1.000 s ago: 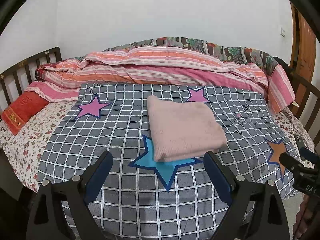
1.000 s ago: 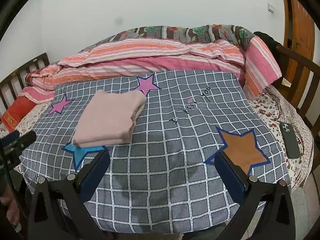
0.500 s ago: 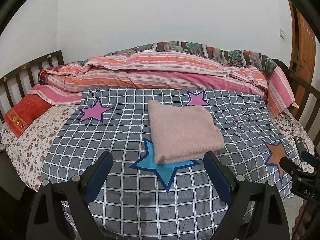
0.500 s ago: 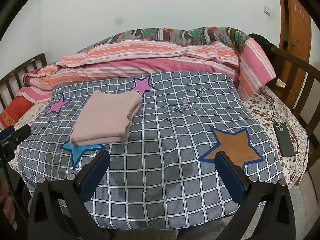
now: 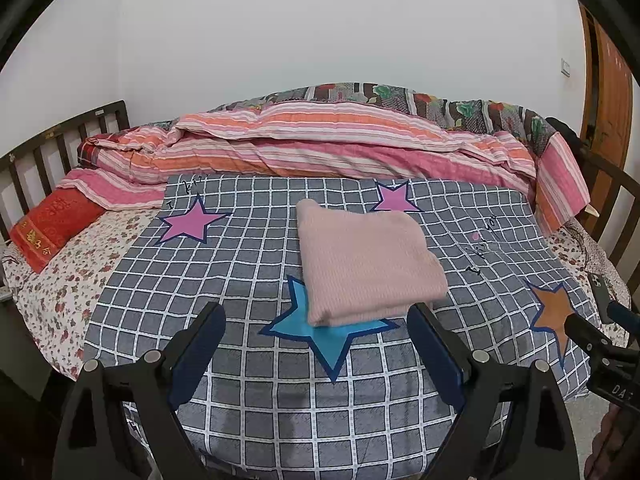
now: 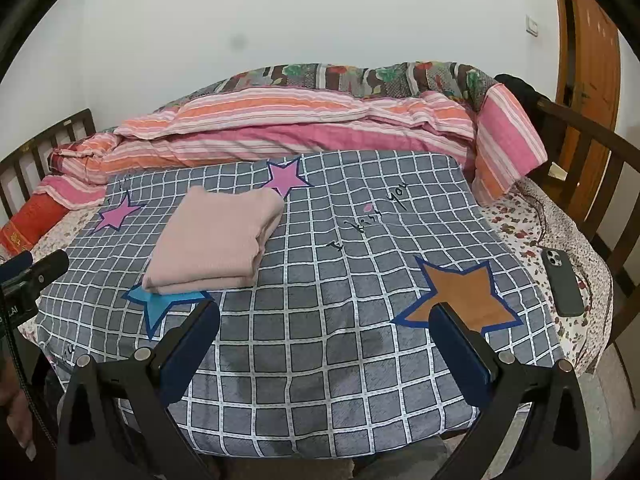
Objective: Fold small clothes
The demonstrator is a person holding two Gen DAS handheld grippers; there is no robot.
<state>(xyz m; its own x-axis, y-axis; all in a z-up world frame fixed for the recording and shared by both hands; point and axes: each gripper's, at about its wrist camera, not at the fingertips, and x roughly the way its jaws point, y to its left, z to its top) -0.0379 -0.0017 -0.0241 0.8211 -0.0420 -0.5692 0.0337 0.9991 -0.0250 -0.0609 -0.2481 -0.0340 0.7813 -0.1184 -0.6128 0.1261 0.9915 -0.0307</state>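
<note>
Behind the bed (image 5: 36, 156) stood a white wall. Our left gripper (image 5: 316, 344) and right gripper (image 6: 326, 338) hung wide apart, empty. On the checked sheet (image 5: 248, 264) lay the folded pink garment (image 5: 366, 266), left of centre; soft, light, we judged, best pinched at an edge.

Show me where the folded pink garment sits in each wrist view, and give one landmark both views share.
Left wrist view: folded pink garment lies centre, slightly right, its near edge over the blue star.
Right wrist view: folded pink garment lies left of centre.
Shared landmark: the blue star, under its near edge in both.
</note>
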